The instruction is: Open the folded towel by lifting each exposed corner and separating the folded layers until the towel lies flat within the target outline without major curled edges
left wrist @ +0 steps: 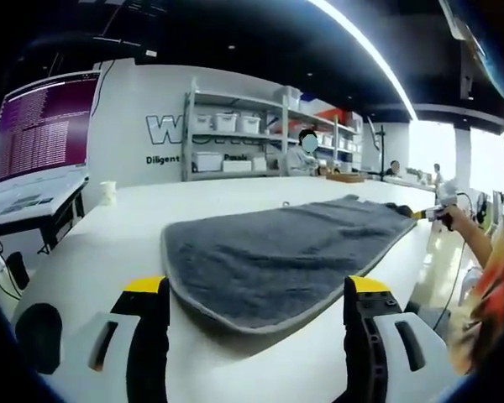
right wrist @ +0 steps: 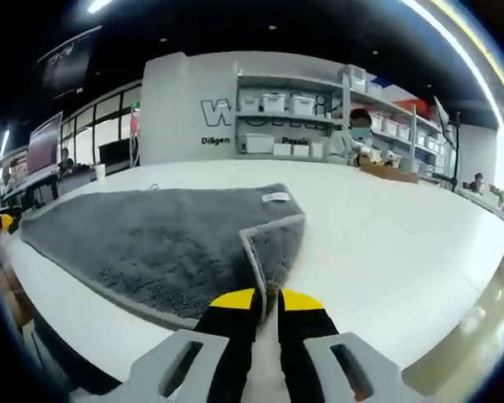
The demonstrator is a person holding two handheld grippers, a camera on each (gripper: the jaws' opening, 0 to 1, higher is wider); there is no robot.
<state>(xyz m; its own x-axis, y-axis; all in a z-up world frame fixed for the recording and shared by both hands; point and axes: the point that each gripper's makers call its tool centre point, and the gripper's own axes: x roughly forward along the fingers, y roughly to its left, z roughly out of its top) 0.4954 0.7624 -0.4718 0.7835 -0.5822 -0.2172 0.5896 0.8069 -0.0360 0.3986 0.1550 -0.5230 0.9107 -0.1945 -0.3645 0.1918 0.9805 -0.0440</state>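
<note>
Right gripper view, grey towel (right wrist: 160,243) corner folded over

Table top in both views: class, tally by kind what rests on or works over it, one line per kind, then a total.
Grey towel: 1
White cup: 1
Hand-held grippers: 2, the left hand-held gripper open, the right hand-held gripper shut on a folded towel corner
Total: 4
</note>
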